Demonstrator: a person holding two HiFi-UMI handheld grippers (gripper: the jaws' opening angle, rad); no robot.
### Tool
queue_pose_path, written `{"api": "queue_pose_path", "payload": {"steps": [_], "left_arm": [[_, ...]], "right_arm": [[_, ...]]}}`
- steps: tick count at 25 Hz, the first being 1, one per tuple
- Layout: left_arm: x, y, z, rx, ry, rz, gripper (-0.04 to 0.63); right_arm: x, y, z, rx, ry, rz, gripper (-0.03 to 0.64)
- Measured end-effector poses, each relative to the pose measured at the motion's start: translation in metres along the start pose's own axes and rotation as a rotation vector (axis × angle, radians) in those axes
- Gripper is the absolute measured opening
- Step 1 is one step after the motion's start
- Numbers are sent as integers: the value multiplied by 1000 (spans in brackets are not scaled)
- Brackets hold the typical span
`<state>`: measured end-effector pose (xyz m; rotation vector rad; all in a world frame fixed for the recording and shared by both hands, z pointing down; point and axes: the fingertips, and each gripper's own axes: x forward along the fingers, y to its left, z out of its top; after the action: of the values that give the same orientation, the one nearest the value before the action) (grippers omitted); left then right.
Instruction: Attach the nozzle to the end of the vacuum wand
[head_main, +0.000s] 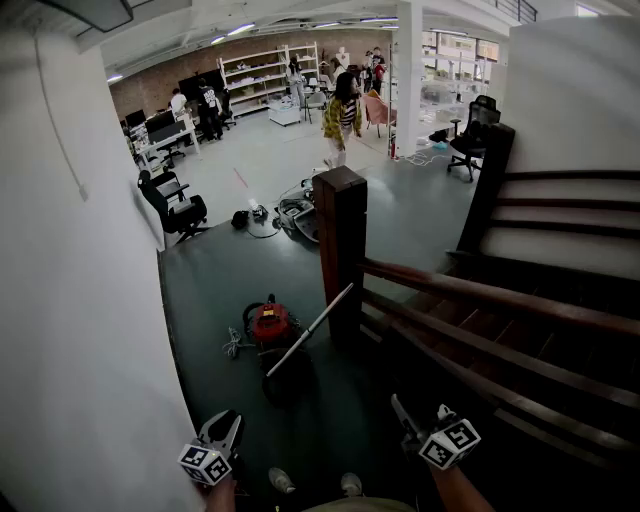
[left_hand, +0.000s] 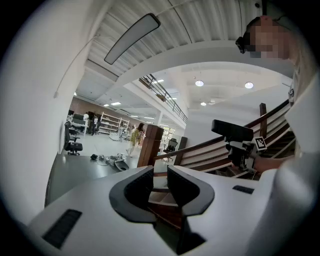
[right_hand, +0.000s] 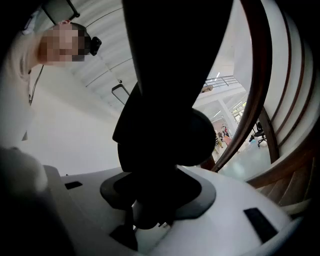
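Observation:
A red canister vacuum (head_main: 270, 325) sits on the dark floor below me. Its silver wand (head_main: 311, 329) slants up toward the wooden post. At the head view's bottom right, my right gripper (head_main: 410, 435) is shut on a black nozzle (head_main: 402, 416). That nozzle (right_hand: 170, 100) fills the right gripper view, a dark shape clamped between the jaws (right_hand: 155, 200). My left gripper (head_main: 225, 432) is at the bottom left, well short of the vacuum. Its jaws (left_hand: 160, 172) are shut with nothing in them. The left gripper view also shows the right gripper (left_hand: 241, 150) and the nozzle (left_hand: 232, 131).
A brown newel post (head_main: 340, 250) and stair railing (head_main: 480, 300) stand right of the vacuum, with steps behind. A white wall (head_main: 80, 300) runs along the left. Farther off are an office chair (head_main: 175, 210), floor clutter (head_main: 295, 215) and a walking person (head_main: 340, 120).

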<state>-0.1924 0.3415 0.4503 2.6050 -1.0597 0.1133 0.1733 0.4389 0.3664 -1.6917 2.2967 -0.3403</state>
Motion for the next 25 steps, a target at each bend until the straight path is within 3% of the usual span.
{"api": "queue_pose_path", "payload": {"steps": [14,25], "left_arm": [[-4,0,6,3,-10,19,89],[25,-25,18,43,-2,-19,89]], "right_arm": [[0,0,8,18,-17,14,175],[14,-9,1,-25,23,37,175]]}}
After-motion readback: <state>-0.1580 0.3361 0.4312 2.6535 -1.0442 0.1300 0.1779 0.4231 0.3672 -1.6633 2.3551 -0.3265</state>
